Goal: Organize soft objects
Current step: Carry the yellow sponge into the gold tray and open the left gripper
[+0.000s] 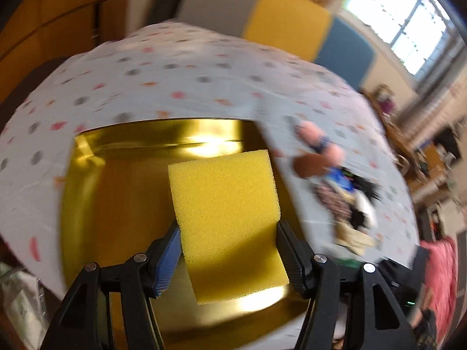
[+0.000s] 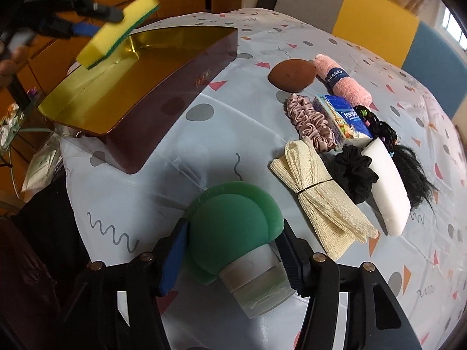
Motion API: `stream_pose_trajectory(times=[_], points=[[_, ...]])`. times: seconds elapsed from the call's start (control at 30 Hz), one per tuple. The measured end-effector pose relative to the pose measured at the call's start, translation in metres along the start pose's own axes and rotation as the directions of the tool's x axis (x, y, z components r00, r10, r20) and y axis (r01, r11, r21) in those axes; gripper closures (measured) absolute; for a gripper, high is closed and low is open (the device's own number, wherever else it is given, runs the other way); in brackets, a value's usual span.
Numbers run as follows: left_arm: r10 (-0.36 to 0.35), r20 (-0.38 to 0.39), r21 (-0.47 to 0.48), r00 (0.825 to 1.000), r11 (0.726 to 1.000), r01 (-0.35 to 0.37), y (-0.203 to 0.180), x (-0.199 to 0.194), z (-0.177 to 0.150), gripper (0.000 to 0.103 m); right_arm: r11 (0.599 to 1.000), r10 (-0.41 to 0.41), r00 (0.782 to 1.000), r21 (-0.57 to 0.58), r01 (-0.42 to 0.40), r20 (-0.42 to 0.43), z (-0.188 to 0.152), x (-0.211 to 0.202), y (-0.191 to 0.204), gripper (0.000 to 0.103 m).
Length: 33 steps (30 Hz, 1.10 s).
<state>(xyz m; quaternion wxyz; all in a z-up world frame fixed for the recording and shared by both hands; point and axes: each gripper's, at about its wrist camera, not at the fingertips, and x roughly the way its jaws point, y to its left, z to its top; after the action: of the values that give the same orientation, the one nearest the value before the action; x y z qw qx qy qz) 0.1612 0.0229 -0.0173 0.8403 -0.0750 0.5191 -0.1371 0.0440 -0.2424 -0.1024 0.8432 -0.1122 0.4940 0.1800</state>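
My left gripper (image 1: 228,224) is shut on a yellow sponge (image 1: 224,198), which hangs over the gold inside of an open tin box (image 1: 116,189). The right wrist view shows the same sponge (image 2: 116,29), yellow with a green scouring layer, held tilted by the left gripper (image 2: 99,22) above the far left corner of the maroon box (image 2: 163,87). My right gripper (image 2: 235,223) is low over the patterned tablecloth (image 2: 181,175), and both pads touch the sides of a round green sponge (image 2: 230,230) on a clear base.
Right of the box lie a brown round sponge (image 2: 292,74), a pink rolled towel (image 2: 341,84), a pink scrunchie (image 2: 309,121), a tissue pack (image 2: 343,119), a black scrunchie (image 2: 354,172), a white block (image 2: 388,186), a cream mesh cloth (image 2: 315,192) and black hair (image 2: 408,169). Chairs stand behind.
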Motion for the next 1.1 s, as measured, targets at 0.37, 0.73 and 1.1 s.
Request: stream_pose_trajectory(times=[0.37,0.73,1.1], points=[[0.222,-0.071,-0.017,0.972,0.975,-0.224,0.077,0.066,0.034,0.037,1.000,-0.002,1.000,0.009,0.002,0.004,-0.001,0.001,-0.001,0.043],[0.289,0.003,-0.061,0.957,0.955,-0.289,0.088,0.041,0.026,0.019,1.000,-0.017,1.000,-0.005,0.017,0.009,-0.001,0.001,0.002,0.043],[0.179,0.170,-0.001,0.969,0.983,-0.182,0.020,-0.029,-0.052,0.019,1.000,-0.018,1.000,0.016,0.017,0.014,-0.003,-0.001,0.002,0.045]])
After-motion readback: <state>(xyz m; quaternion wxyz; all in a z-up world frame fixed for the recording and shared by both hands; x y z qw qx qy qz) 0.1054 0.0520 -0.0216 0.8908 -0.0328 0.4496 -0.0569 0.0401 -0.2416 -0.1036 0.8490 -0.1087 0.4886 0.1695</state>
